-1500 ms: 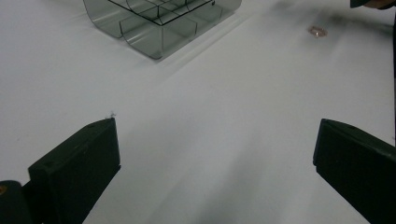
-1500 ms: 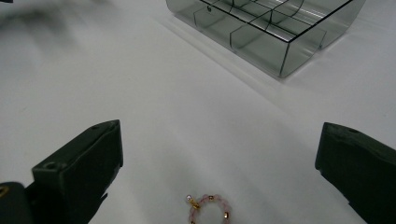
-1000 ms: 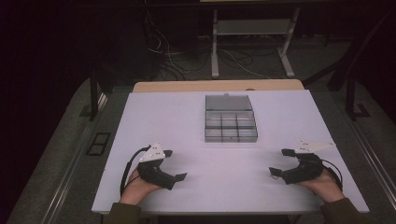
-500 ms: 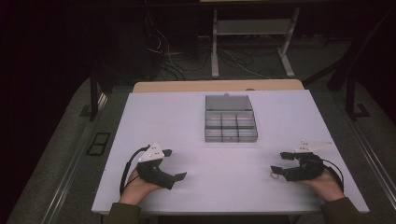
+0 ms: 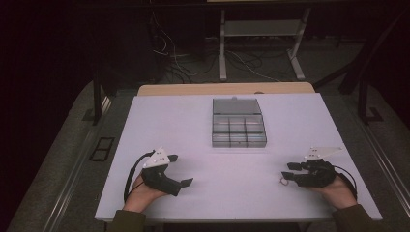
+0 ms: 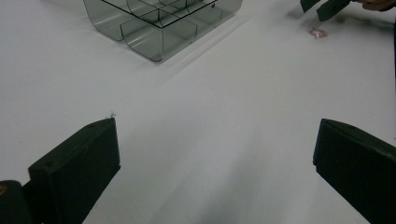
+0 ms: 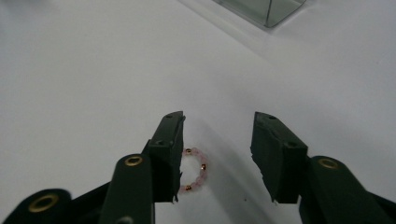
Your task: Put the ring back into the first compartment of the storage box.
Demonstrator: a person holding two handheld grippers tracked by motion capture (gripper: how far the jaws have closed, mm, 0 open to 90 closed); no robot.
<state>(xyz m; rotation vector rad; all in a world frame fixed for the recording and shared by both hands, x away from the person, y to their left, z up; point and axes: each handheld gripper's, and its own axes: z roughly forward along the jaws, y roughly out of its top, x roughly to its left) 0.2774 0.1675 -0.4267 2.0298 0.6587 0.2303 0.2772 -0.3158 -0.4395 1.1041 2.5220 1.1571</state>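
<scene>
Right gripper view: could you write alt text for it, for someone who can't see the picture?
A small ring of pink and gold beads lies on a white table between the two open black jaws of the right hand-held gripper, close against the left jaw. A corner of a clear box shows at the top edge.

In the right gripper view, the right claw (image 7: 217, 158) hid part of the beaded ring (image 7: 195, 171) behind its jaw at nine o'clock, and the top edge cut off the clear divided box (image 7: 268, 9) at one o'clock. In the high view the ring (image 5: 284, 181) was too small to make out.
</scene>
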